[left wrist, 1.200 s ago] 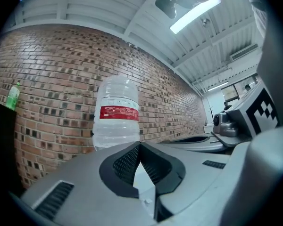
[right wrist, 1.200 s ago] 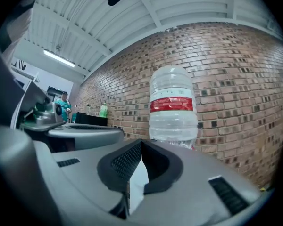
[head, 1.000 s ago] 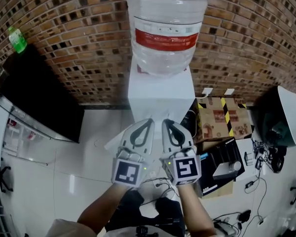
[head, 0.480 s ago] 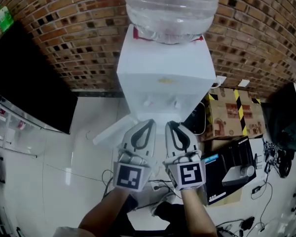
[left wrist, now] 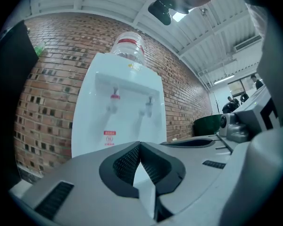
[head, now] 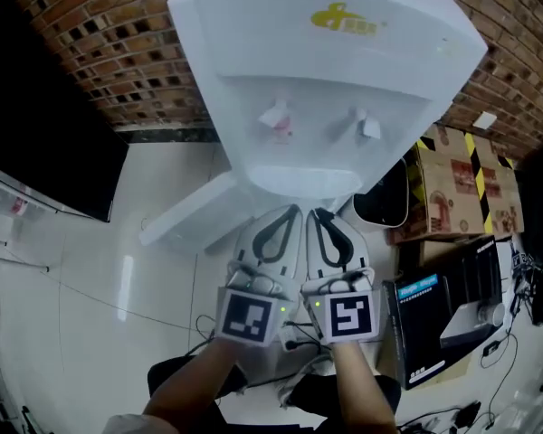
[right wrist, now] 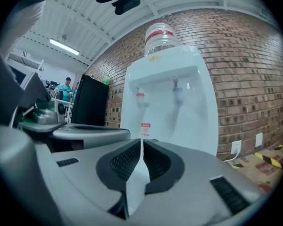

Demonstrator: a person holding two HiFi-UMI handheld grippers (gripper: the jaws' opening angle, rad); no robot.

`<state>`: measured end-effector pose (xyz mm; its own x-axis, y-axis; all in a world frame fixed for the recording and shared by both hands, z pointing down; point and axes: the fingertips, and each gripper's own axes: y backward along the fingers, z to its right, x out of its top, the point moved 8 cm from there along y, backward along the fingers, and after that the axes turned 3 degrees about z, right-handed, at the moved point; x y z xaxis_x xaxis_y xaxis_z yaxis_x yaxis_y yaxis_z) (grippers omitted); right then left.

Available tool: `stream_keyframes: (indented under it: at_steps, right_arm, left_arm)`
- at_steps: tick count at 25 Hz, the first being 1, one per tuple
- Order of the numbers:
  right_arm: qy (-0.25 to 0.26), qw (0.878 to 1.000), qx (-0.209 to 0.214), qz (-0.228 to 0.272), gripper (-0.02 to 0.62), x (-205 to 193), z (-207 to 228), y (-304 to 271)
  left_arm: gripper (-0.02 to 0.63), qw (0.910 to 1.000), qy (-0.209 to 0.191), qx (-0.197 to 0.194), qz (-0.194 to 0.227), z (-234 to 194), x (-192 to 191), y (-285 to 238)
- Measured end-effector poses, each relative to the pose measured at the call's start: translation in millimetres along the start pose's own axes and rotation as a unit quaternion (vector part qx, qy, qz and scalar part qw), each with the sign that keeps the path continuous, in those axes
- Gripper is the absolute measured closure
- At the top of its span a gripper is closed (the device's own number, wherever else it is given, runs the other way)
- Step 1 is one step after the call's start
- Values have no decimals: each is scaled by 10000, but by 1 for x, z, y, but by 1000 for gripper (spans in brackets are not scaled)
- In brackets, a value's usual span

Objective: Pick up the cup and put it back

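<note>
No cup shows in any view. A white water dispenser (head: 326, 70) stands against the brick wall, with a red tap (head: 279, 118) and a pale tap (head: 366, 127) over its recess. My left gripper (head: 292, 210) and right gripper (head: 315, 212) sit side by side just in front of the dispenser's base, both pointing at it. Each is shut with nothing between its fingertips. In the left gripper view, the left gripper (left wrist: 140, 145) faces the dispenser (left wrist: 118, 112) and its bottle (left wrist: 129, 48). The right gripper (right wrist: 142, 141) likewise faces the dispenser (right wrist: 170, 107).
A black cabinet (head: 36, 134) stands left of the dispenser. On the right are a dark bin (head: 385, 197), a cardboard box with yellow-black tape (head: 462, 188) and a black carton (head: 443, 306). A white panel (head: 185, 211) and cables lie on the pale floor.
The head view has dropped: the bottle has left the top of the picture and the dispenser's tap recess now fills it. Both grippers have come down together, still shut and side by side.
</note>
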<state>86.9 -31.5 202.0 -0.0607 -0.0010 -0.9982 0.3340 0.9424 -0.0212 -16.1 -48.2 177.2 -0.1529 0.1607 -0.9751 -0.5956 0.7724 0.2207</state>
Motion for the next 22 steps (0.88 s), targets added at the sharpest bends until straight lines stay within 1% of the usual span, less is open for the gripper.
stream_keyframes:
  at_steps: [7, 11, 12, 13, 15, 19, 20, 21, 22]
  right_arm:
    - [-95, 9999, -130, -35, 572, -101, -1, -17]
    - [-273, 9994, -214, 97, 570, -147, 2, -28]
    - [-314, 9992, -229, 107, 535, -158, 3, -31]
    - [-331, 9991, -242, 109, 522, -169, 4, -34]
    - [-339, 9989, -278, 154, 522, -189, 4, -39]
    - [-193, 9992, -284, 206, 516, -225, 7, -50]
    - [-177, 9993, -278, 182, 475, -232, 8, -53]
    - [-189, 9993, -287, 152, 462, -239, 8, -56]
    - [-217, 9992, -316, 124, 462, -244, 9, -59]
  left_arm:
    - [609, 9998, -27, 147, 92, -16, -89, 12]
    - [609, 9998, -4, 176, 72, -21, -136, 16]
    - [609, 9998, -13, 175, 90, -22, -147, 17]
    - [609, 9998, -18, 170, 118, -24, -156, 17]
    - [609, 9998, -47, 136, 164, -25, -175, 18]
    - [609, 9997, -80, 101, 227, -29, -206, 17]
    - [609, 9997, -70, 108, 229, -30, -212, 16]
    - [609, 9996, -52, 127, 227, -31, -217, 16]
    - [609, 9996, -27, 158, 232, -33, -221, 16]
